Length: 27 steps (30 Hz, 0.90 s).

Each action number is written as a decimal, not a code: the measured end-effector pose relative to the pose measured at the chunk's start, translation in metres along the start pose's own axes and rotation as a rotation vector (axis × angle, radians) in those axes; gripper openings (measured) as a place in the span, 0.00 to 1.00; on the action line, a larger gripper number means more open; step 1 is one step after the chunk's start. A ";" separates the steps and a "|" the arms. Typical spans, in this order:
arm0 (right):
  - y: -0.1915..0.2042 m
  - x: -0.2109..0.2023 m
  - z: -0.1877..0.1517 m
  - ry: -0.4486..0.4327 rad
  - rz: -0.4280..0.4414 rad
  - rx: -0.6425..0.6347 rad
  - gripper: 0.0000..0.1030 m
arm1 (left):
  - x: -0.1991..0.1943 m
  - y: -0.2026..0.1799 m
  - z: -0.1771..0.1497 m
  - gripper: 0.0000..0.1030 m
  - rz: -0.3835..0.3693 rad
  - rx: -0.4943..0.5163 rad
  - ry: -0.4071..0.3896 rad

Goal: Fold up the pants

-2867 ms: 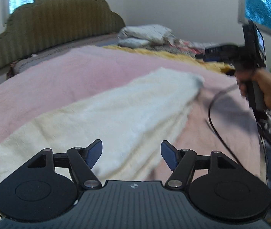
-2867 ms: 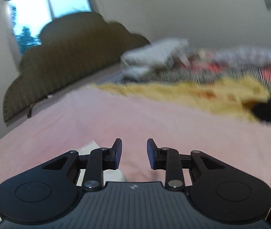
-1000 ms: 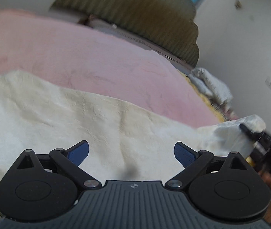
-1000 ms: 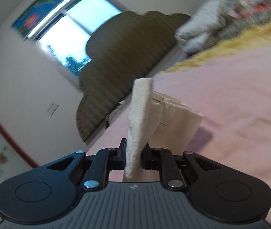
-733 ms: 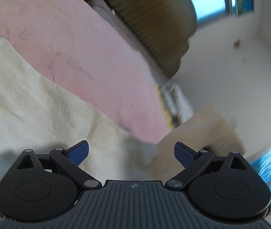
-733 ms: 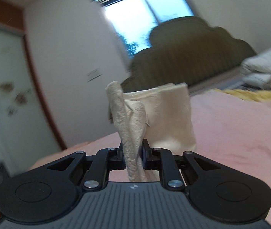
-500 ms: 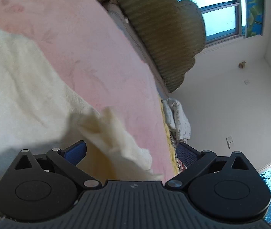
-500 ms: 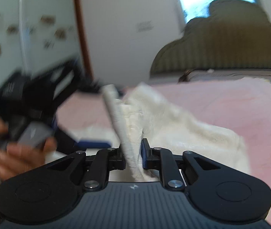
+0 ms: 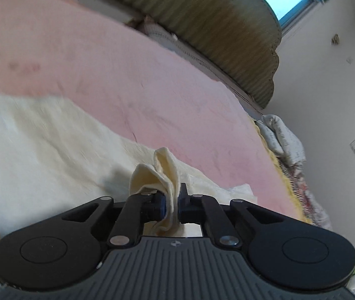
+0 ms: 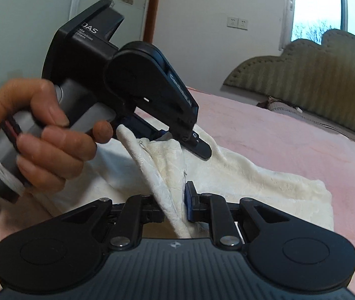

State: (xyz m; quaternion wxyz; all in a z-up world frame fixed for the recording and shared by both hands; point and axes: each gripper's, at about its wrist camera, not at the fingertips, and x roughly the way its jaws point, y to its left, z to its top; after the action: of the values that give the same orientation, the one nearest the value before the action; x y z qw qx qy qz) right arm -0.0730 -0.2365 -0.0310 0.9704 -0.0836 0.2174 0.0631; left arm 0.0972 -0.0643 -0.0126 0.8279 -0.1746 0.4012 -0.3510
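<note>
At the left of the right wrist view, a hand [image 10: 39, 130] is wrapping the grey handle of the left claw [image 10: 190, 147], which is reaching in from the upper left of the frame and biting into the cream pants [image 10: 240, 175] near the centre. Its jaws have just been closing, and in its own view the left claw [image 9: 171, 205] is now pinching a bunched fold of that fabric tightly between the blue pads.

Lower in the middle of the right wrist view, the right claw [image 10: 174, 207] is standing narrow, gripping another raised ridge of the pants, just beside the first grip. The rest of the garment is lying spread over the pink blanket [image 10: 290, 140] on the bed, trailing toward the right of the frame, with the olive headboard [image 10: 315, 70] rising at the upper right.

Both claws seem to be gathering one end of the garment so it can be carried over the other. To do this well, I would judge that the two grips should be kept level and drawn slightly apart so the edge is pulled taut, and the cloth lifted just clear of the blanket. The plush fabric is probably sagging between the grips, so a slow, even sweep should be laying it flatter.
</note>
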 end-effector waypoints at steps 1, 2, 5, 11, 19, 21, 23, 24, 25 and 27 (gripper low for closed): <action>0.002 0.002 0.002 -0.006 0.007 -0.002 0.15 | -0.005 -0.002 -0.001 0.07 0.018 0.031 -0.024; 0.005 0.003 0.002 -0.010 0.015 -0.008 0.15 | -0.012 -0.004 -0.006 0.07 0.042 0.069 -0.056; 0.012 0.008 0.003 -0.006 0.051 -0.021 0.19 | -0.016 -0.010 -0.019 0.08 0.121 0.167 -0.078; 0.022 0.007 -0.004 0.119 0.137 -0.133 0.47 | -0.005 -0.004 -0.035 0.12 0.224 0.227 -0.048; -0.046 -0.040 0.001 0.070 0.102 0.155 0.47 | -0.012 0.000 -0.027 0.39 0.235 0.176 -0.056; -0.050 -0.031 -0.008 0.087 0.068 0.229 0.48 | -0.020 0.000 -0.026 0.48 0.269 0.184 -0.101; -0.047 -0.019 -0.018 0.131 0.104 0.264 0.49 | -0.032 -0.002 -0.024 0.61 0.324 0.220 -0.157; -0.040 -0.015 -0.025 0.156 0.110 0.251 0.51 | -0.036 -0.002 -0.023 0.67 0.352 0.233 -0.182; -0.035 -0.012 -0.029 0.162 0.095 0.224 0.51 | -0.041 -0.003 -0.020 0.76 0.377 0.245 -0.210; -0.029 -0.017 -0.037 0.139 0.075 0.204 0.51 | -0.046 -0.005 -0.015 0.78 0.381 0.258 -0.247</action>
State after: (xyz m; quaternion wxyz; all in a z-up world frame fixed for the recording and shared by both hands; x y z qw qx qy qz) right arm -0.0992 -0.2734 -0.0524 0.9535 0.0196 0.2922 0.0712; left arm 0.0635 -0.0343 0.0062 0.9372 -0.0303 0.2747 -0.2129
